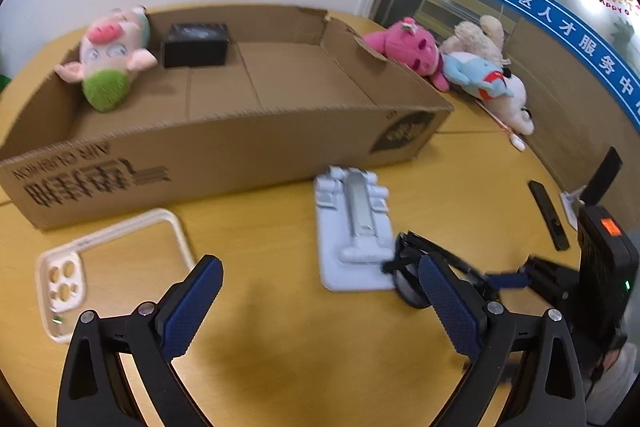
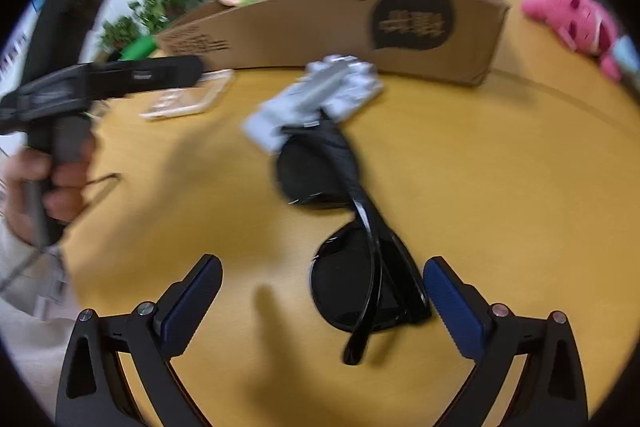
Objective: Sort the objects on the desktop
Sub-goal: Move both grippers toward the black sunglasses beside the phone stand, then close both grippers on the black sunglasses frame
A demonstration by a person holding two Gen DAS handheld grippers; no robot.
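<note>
- Cardboard box [image 1: 224, 131] is the landmark, open top, sitting on the yellow wooden table [image 1: 280, 327].
- Left wrist view: inside the box at its far-left end, a pig plush [image 1: 110, 59] lies against the wall, with a small black box [image 1: 196, 45] just beside it.
- In front of the box, left: clear phone case [image 1: 112, 267], flat on the table.
- In front of the box, centre: grey folding phone stand [image 1: 354, 231], lying flat.
- Black sunglasses [image 1: 416, 275] touch the stand's near-right corner, partly hidden behind a finger pad.
- Left gripper [image 1: 320, 303]: fingers wide apart, nothing between them, above bare table in front of the box.
- Right of the box: pink plush [image 1: 408, 47], beige plush [image 1: 476, 37] and a blue-and-white plush [image 1: 492, 83] piled together along the table edge.
- Further right, a black remote [image 1: 548, 215] lies on the table; the right gripper's body shows at the frame edge.
- Right wrist view: right gripper [image 2: 322, 301] has its fingers spread open, with the near end of the folded sunglasses [image 2: 360, 259] between them; contact with the pads is not clear.
- Sunglasses' far lens reaches the phone stand [image 2: 320, 95], which lies just in front of the box [image 2: 340, 31].
- The left gripper's handle, in a hand [image 2: 48, 183], is at left; motion blur hides detail.
- Green plant [image 2: 160, 7] sits beyond the box's left end.
</note>
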